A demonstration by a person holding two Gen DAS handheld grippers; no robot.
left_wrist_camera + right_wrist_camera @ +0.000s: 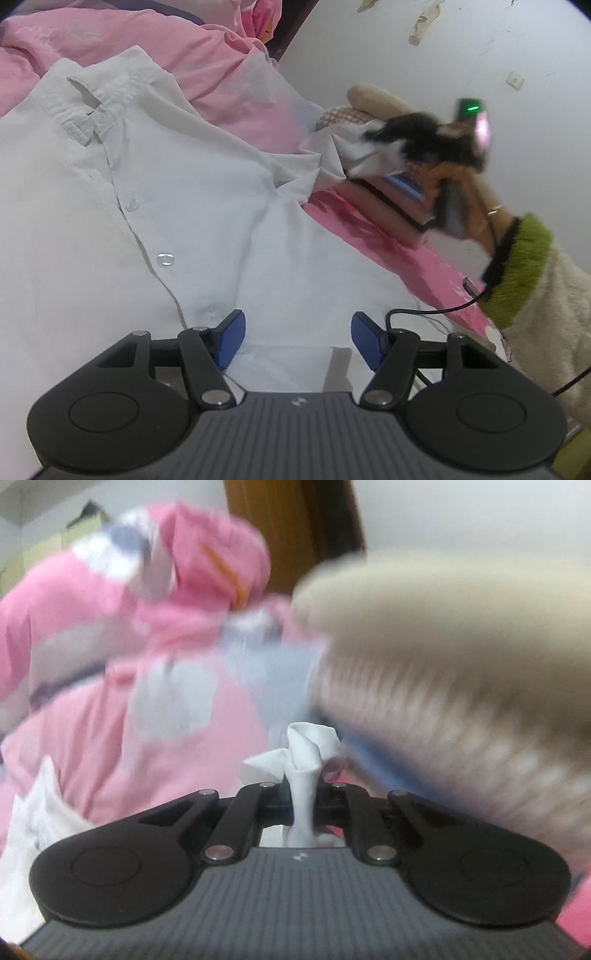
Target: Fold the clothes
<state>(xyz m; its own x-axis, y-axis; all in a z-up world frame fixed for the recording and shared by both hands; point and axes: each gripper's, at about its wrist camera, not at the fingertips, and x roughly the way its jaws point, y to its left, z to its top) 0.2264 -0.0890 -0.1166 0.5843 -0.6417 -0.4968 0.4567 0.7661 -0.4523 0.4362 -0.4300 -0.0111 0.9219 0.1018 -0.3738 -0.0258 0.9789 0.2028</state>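
Left tool [297,341]: blue pads [232,341] spread apart, nothing between them, hovering just over the lower front of the white button-up shirt [177,206]. Shirt lies face up on the pink bedsheet [388,236], placket buttoned, collar [99,107] at its far end. Beyond the collar: bunched pink bedding [122,40]. Off the shirt's sleeve side: right tool [417,140], blurred, clenched on the white sleeve end [354,155] and lifting it clear of the sheet; sleeve stretches from the shirt's shoulder up to it. Arm behind that tool wears a cream fleece sleeve with green cuff [524,266]. Right wrist view: right tool [303,797] pinched tight on a twisted wad of white fabric [306,753], cloth sticking out past the tips. Past that, all blur: pink patterned bedding [110,657], a beige cushion [443,664] alongside.
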